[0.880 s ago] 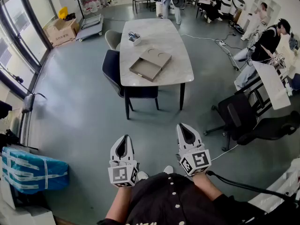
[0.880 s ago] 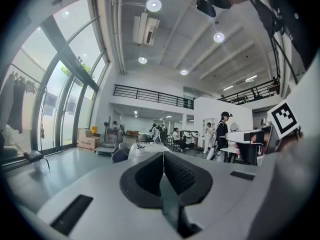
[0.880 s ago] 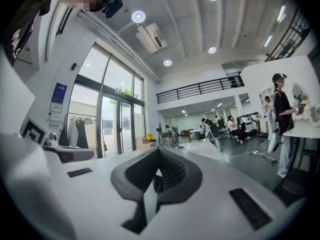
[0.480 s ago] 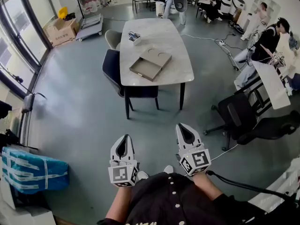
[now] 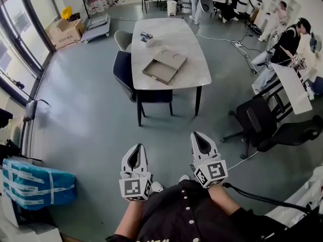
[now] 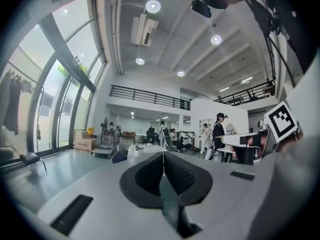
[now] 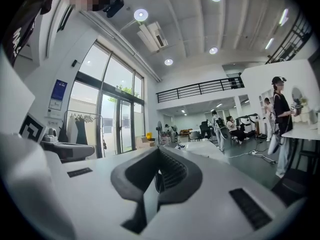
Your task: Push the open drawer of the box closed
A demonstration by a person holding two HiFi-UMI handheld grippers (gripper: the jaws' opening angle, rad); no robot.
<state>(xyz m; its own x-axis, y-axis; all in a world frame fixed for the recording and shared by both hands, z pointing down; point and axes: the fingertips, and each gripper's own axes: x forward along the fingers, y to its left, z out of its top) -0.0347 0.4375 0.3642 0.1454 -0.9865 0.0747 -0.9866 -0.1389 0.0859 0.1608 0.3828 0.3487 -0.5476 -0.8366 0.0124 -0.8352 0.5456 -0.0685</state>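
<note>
The flat tan cardboard box point(image 5: 174, 59), drawer point(image 5: 157, 72) open, lies mid pale marble worktop point(image 5: 194, 72), well apart from the white left gripper point(image 5: 135, 154) and right gripper point(image 5: 201, 140), whose fingers point(image 6: 180, 174) are together, empty.

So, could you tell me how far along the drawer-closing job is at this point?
Done: nothing yet; the drawer sticks out of the box on the table. In hand: nothing; the left gripper and right gripper are shut and empty, held near the person's body, well short of the table. Left: walk up and push the drawer in.
</note>
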